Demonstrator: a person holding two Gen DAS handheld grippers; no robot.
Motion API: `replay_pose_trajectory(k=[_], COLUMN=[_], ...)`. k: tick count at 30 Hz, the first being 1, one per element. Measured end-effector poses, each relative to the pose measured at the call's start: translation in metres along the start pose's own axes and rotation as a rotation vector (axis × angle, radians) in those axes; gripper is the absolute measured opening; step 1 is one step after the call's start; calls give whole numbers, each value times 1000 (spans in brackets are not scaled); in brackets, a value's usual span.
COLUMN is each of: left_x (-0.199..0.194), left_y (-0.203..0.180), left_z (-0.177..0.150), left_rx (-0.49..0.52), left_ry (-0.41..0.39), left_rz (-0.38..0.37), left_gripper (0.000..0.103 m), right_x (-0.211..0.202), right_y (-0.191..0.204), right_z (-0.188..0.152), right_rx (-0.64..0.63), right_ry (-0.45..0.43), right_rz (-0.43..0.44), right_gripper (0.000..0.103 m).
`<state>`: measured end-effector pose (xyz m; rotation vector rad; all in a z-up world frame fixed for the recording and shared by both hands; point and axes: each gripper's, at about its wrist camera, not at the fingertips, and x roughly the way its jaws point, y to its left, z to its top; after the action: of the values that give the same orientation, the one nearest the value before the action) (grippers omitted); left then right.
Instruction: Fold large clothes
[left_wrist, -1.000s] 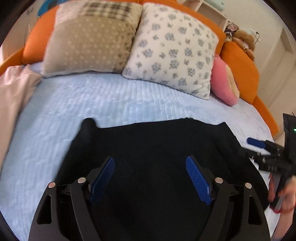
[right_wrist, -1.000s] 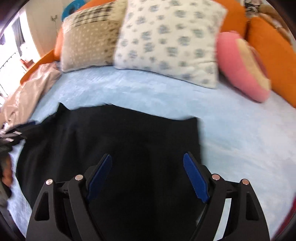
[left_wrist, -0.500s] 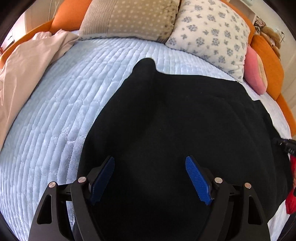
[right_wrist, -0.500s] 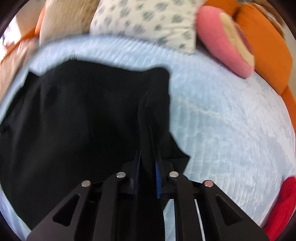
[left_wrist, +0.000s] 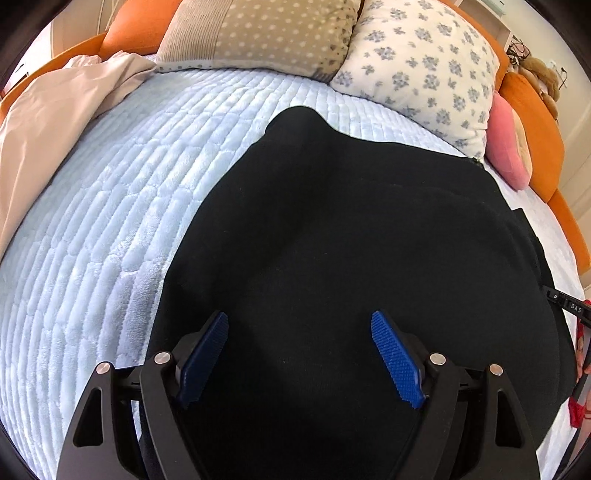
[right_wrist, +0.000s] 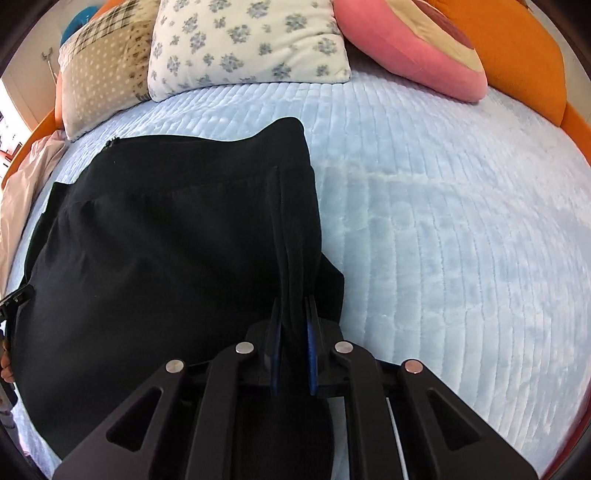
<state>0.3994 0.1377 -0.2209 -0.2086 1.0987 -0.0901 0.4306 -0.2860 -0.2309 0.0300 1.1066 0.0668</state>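
A large black garment (left_wrist: 351, 240) lies spread on the light blue bedspread (left_wrist: 103, 229). My left gripper (left_wrist: 299, 354) is open, its blue pads wide apart just above the garment's near part, holding nothing. In the right wrist view the same black garment (right_wrist: 155, 236) fills the left half. My right gripper (right_wrist: 293, 328) is shut on a pinched ridge of the garment's right edge, which rises as a fold toward the jaws. The right gripper's body shows at the left wrist view's right edge (left_wrist: 569, 306).
A dotted beige pillow (left_wrist: 258, 33), a floral white pillow (left_wrist: 424, 62) and a pink cushion (left_wrist: 509, 144) stand at the bed's head against an orange headboard (right_wrist: 517, 44). A beige sheet (left_wrist: 48, 110) lies bunched at the left. Bare bedspread (right_wrist: 461, 221) lies right of the garment.
My right gripper went from open to shut on the garment's right edge and still holds it. My left gripper dropped closer over the garment and stays open.
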Motion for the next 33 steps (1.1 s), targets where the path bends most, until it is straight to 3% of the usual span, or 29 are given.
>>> replay_pose_trajectory(k=[2,4,6,8,11,16,23,29,33], left_x=[0,-3,-12,-26,-53,-97,-99,-69,-47], left_y=[-3,-5,-7,-9,-3,41,93,99,98], left_z=[-1,-1,-2,-6,-17,-53,-113,-141,-143], left_rx=[10,16,19,26,9,-215,-540,-693,-754], left_ry=[-7,-12,-17,-15,-38,-68,-74,-46,-73], left_rz=[14,28,31,8,-42,-240,-518,-582,-563], left_gripper=[83,83,85,90,92,92,93,94,94], right_x=[-2,-6,-15,-33,-69,-115,-130,-106,-89], right_y=[4,10,15,21,40,82,145,179,185], right_z=[-2,-2,-2,-4,-12,-28,-53,-67,-73], right_rx=[-26,-58,-85,-105,-146,-189,-231,-247,-229], right_ry=[-12,-25,-43,-84,-177,-295,-306,-240,-206], right_rz=[-20,-62,-127,-131,-154,-121,32,98,115], right_gripper=[14,21,51,70,69,73,75,75,75])
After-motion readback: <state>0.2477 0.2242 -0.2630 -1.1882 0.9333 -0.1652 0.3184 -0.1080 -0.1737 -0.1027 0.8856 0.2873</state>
